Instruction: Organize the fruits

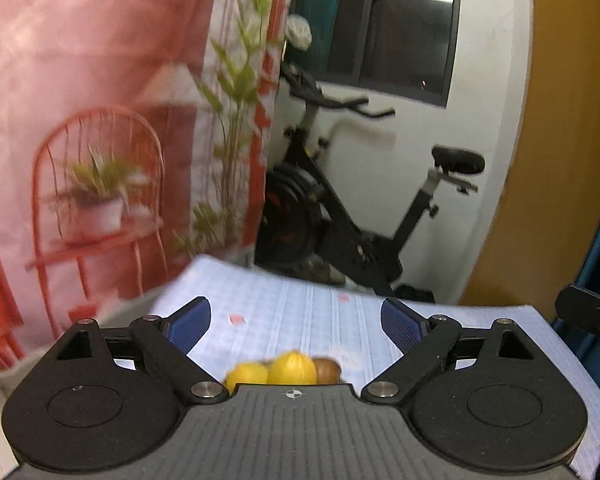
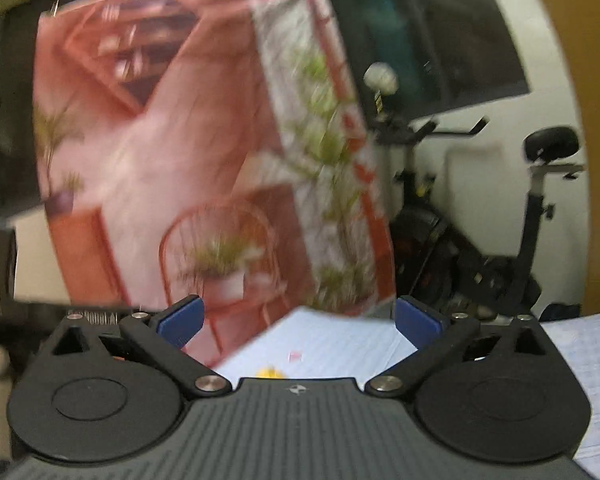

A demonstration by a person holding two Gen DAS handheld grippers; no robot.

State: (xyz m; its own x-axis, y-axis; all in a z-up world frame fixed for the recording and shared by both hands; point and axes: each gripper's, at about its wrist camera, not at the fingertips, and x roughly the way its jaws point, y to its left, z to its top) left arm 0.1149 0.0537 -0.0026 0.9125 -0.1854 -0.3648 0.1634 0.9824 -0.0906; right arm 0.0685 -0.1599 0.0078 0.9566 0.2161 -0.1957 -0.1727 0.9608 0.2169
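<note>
The left tongs [image 1: 296,322] are seen with both blue pads [image 1: 192,322] spread wide apart; nothing is held between them. The right tongs [image 2: 298,320] are likewise spread fully, and nothing lies between their pads [image 2: 180,322]. No earlier picture is given, so only this wide, empty state is recorded.

In the left wrist view the fruits are found low in the gap between the two fingers, close against the front edge of the tongs' body. Two yellow fruits [image 1: 290,368] lie side by side, touching, with a brown fruit [image 1: 327,370] touching the right one. The row of three runs crosswise to the line along which the tongs point. Each fruit appears roundish; the lower parts are hidden by the body, and the picture is blurred, so no long axis or pointing direction can be determined for any single fruit.

The fruits rest on a table [image 1: 300,312] covered with a pale checked cloth, which extends forward beyond the fingertips.

In the right wrist view only a small yellow patch [image 2: 270,373] is visible, just left of centre at the body's front edge, well behind the pads; its shape cannot be determined. The table [image 2: 340,344] is seen ahead between the fingers.

Beyond the table, a red printed backdrop [image 1: 100,120] is seen left of the left tongs, and an exercise bike [image 1: 340,220] ahead of them.
</note>
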